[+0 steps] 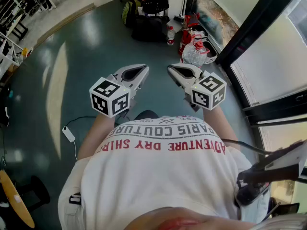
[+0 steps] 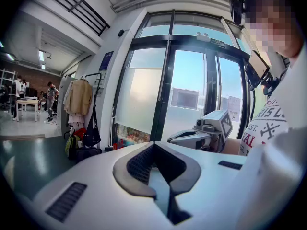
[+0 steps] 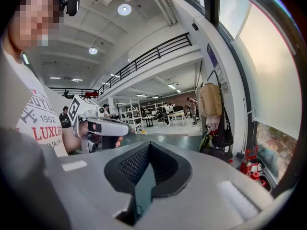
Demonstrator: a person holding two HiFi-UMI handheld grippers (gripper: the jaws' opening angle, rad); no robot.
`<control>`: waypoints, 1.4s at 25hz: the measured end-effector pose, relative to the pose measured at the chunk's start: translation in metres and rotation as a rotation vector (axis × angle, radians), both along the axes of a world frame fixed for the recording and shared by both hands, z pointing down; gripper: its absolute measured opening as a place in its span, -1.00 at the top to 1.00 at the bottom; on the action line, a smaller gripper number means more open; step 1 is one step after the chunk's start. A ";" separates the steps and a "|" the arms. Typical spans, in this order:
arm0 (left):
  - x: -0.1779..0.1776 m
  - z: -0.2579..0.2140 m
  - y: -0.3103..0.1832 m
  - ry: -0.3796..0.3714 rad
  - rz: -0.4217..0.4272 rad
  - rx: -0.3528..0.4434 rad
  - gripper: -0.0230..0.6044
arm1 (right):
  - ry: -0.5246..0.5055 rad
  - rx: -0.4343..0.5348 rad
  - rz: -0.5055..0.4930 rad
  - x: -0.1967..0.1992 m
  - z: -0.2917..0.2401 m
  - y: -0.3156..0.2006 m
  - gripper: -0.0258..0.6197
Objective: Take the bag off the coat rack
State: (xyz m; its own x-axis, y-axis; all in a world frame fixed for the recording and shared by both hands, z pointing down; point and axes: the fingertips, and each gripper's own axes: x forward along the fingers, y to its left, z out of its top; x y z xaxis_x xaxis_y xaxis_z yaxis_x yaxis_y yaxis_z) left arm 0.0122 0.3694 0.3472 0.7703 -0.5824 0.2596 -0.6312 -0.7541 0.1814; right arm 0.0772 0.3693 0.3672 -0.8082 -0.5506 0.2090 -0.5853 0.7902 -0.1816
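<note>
Closed right tongs (image 3: 149, 144), black bag (image 3: 222, 137) hanging upright

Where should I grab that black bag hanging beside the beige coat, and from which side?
I'd pinch the long straps just above the black bag: they hang straight and thin, while the body is bulky. Come from the open floor side; the beige coat hangs close beside it.

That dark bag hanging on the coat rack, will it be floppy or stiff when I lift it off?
Probably floppy: the dark bag sags below long thin straps on the coat rack. It likely swings when lifted. Its weight can't be judged from here.
</note>
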 end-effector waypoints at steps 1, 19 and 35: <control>0.002 0.002 0.001 -0.002 0.002 0.000 0.92 | 0.000 0.001 0.000 0.001 0.002 0.000 0.92; 0.011 0.010 0.000 0.003 0.019 -0.009 0.92 | -0.010 0.006 0.006 0.007 0.009 0.001 0.91; 0.018 0.022 -0.040 -0.002 0.049 -0.054 0.92 | -0.055 -0.073 0.041 0.016 0.022 -0.038 0.92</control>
